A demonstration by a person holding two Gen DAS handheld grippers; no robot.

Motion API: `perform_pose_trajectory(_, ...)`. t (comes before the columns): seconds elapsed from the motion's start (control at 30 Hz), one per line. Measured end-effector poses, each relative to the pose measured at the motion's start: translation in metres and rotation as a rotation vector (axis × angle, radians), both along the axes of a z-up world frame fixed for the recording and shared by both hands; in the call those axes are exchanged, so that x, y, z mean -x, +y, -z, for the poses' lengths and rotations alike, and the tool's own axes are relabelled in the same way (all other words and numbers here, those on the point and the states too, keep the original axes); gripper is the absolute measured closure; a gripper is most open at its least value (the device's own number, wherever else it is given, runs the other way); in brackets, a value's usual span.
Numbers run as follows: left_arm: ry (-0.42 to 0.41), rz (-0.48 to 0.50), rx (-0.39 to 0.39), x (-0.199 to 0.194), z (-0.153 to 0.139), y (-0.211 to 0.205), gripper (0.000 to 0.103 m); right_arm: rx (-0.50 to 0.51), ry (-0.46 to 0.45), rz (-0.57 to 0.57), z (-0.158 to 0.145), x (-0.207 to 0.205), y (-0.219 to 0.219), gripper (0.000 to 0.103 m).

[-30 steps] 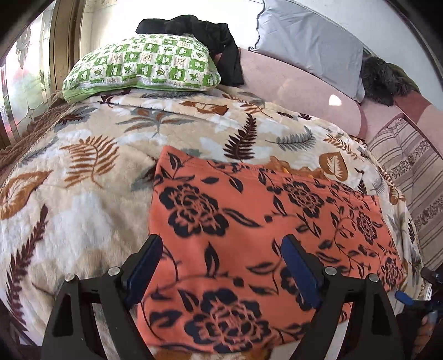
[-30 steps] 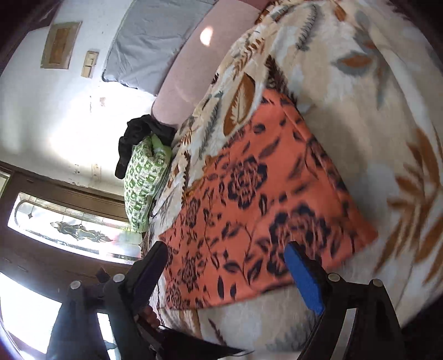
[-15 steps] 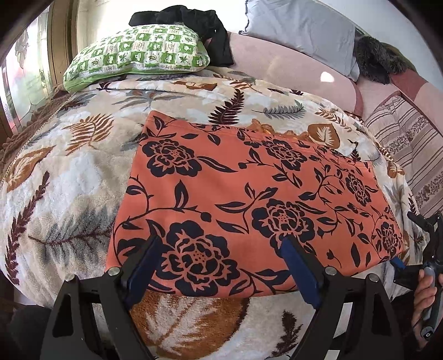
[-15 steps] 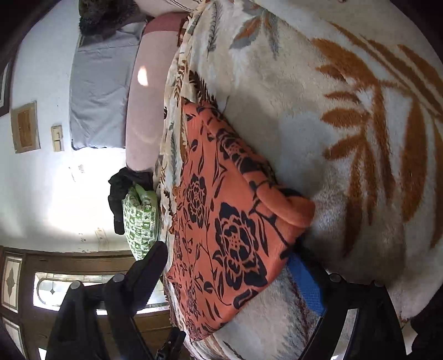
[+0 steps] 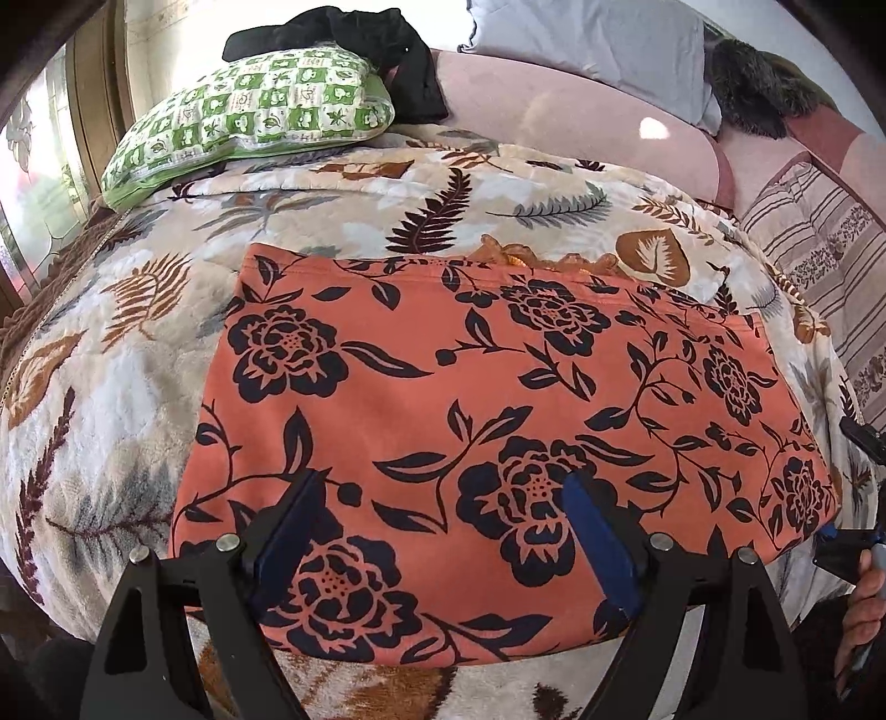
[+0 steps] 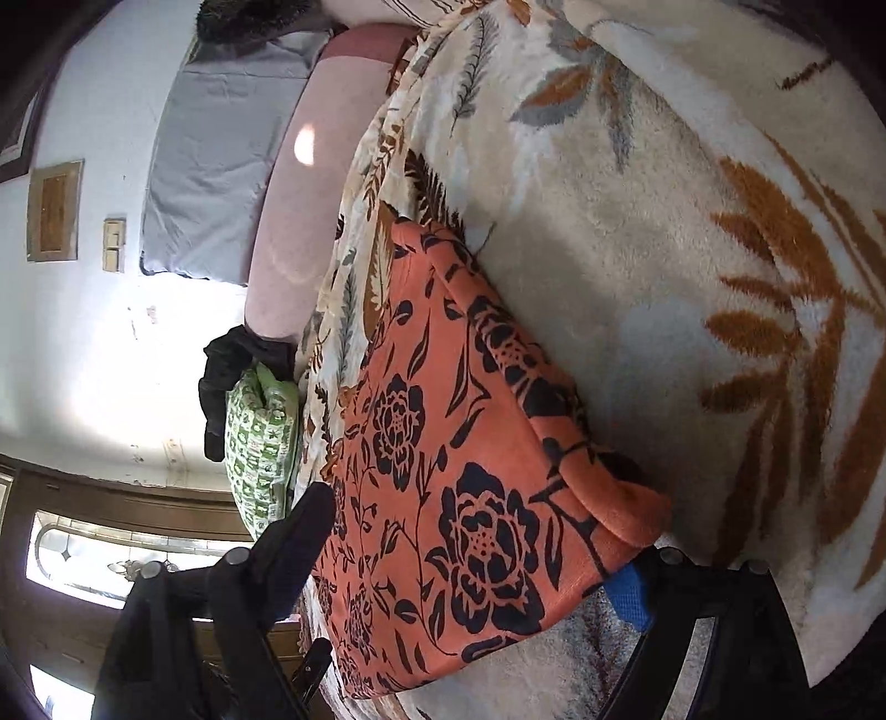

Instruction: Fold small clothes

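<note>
An orange garment with a black flower print (image 5: 498, 399) lies flat on a leaf-patterned blanket (image 5: 111, 354). My left gripper (image 5: 443, 526) is open and hovers just above the garment's near edge, holding nothing. In the right wrist view the garment (image 6: 443, 471) shows from its right side. My right gripper (image 6: 476, 554) is open, its jaws standing on either side of the garment's near right corner: one finger (image 6: 626, 595) lies under the cloth, the other (image 6: 299, 531) above it. The right gripper also shows at the right edge of the left wrist view (image 5: 847, 548).
A green checked pillow (image 5: 249, 116) with a black cloth (image 5: 376, 44) on it lies at the far left. A pink bolster (image 5: 554, 111), a grey pillow (image 5: 598, 44) and a striped cushion (image 5: 819, 249) line the far and right sides. A window (image 6: 111, 559) is at the left.
My left gripper drew back, then moved forward over the garment's near edge. My right gripper swung low to the near right corner, and its lower finger now sits under the cloth.
</note>
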State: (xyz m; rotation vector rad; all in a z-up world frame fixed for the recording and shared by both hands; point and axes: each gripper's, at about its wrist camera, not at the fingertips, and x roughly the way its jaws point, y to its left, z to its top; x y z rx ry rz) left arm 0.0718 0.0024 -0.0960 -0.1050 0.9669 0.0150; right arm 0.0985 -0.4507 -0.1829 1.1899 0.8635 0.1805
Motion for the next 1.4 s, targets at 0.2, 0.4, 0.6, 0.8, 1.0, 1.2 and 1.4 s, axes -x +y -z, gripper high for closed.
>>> perform_pose_trajectory(0.2,-0.001,0.013,-0.001,-0.016,0.004,-0.012,0.015,0.053,0.015,-0.019,0.004,-0.006,0.003,0.014)
perform_pose_trajectory(0.4,-0.017,0.035,0.003,-0.024,0.002,-0.027,0.015,0.072,0.003,-0.043,0.000,-0.006,0.005,0.016)
perform_pose_trajectory(0.6,0.016,0.097,-0.154,-0.036,0.037,-0.048,0.009,0.131,0.039,-0.055,0.002,-0.011,0.008,0.029)
perform_pose_trajectory(0.8,-0.070,0.106,-0.078,-0.022,0.006,-0.041,0.009,0.177,0.050,-0.044,-0.007,-0.015,0.010,0.032)
perform_pose_trajectory(1.0,0.028,0.144,-0.101,-0.032,0.030,-0.043,0.003,0.326,0.102,-0.142,-0.012,-0.035,0.030,0.086)
perform_pose_trajectory(1.2,-0.194,-0.014,0.049,0.015,-0.037,0.048,0.003,0.616,-0.034,-0.234,-0.101,-0.043,0.098,0.087)
perform_pose_trajectory(1.4,-0.300,-0.379,0.141,0.067,-0.041,0.172,0.003,0.881,-0.298,-0.460,-0.171,-0.018,0.259,0.087)
